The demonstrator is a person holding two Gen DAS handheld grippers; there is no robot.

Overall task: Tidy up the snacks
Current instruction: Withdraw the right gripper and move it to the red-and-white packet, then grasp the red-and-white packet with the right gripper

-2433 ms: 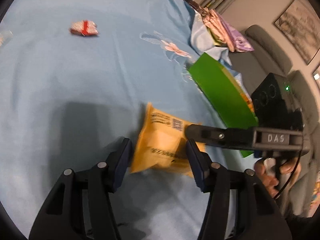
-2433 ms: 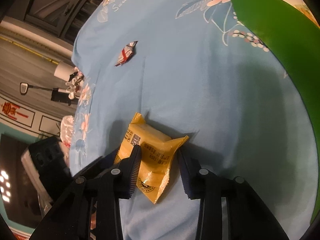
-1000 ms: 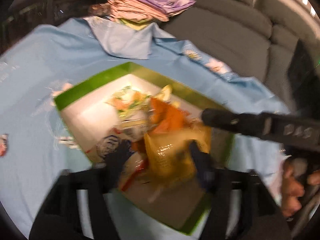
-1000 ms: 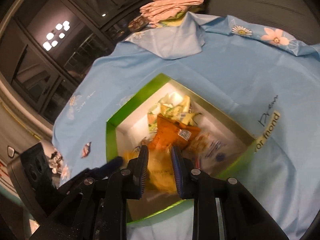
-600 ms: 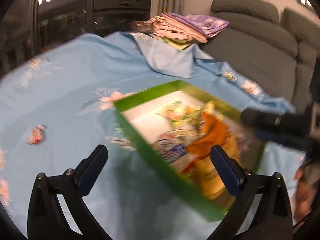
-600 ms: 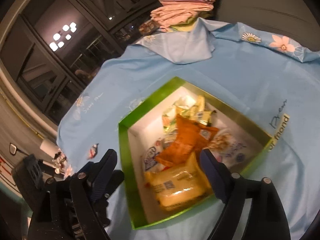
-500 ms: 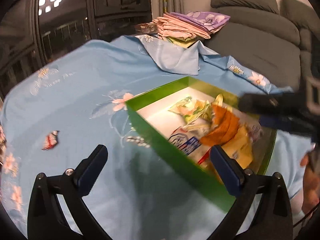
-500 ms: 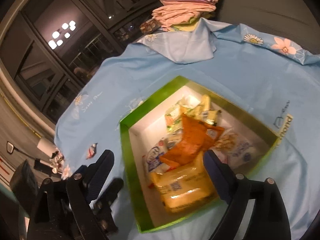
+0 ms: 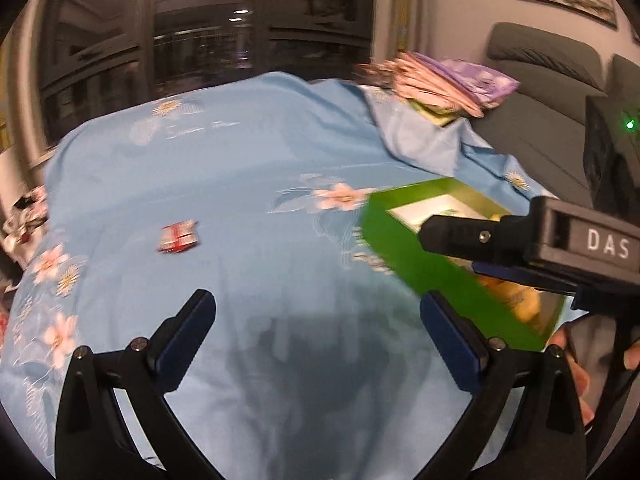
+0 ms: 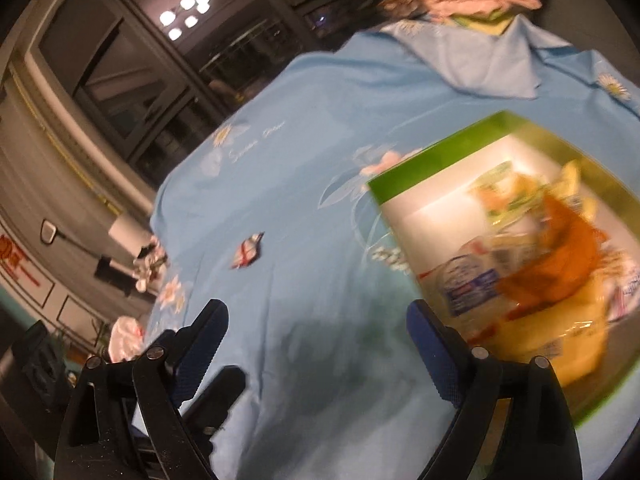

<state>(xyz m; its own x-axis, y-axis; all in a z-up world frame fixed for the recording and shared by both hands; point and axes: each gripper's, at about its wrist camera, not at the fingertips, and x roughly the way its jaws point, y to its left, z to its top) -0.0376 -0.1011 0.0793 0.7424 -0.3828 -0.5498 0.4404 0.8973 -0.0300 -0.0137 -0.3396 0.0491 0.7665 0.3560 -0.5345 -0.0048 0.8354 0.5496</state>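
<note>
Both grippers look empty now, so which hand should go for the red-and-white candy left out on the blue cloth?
Probably left. The left gripper is open with the candy just ahead of its fingers, while the right gripper sits beside the green box, farther from it.

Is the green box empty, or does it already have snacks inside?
It has snacks inside. The green box holds several packets, among them an orange packet and a yellow packet.

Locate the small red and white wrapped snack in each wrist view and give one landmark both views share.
Left wrist: the red and white snack lies on the blue cloth, left of centre, well left of the green box.
Right wrist: the snack lies left of centre, left of the box.
Shared landmark: the green box.
</note>
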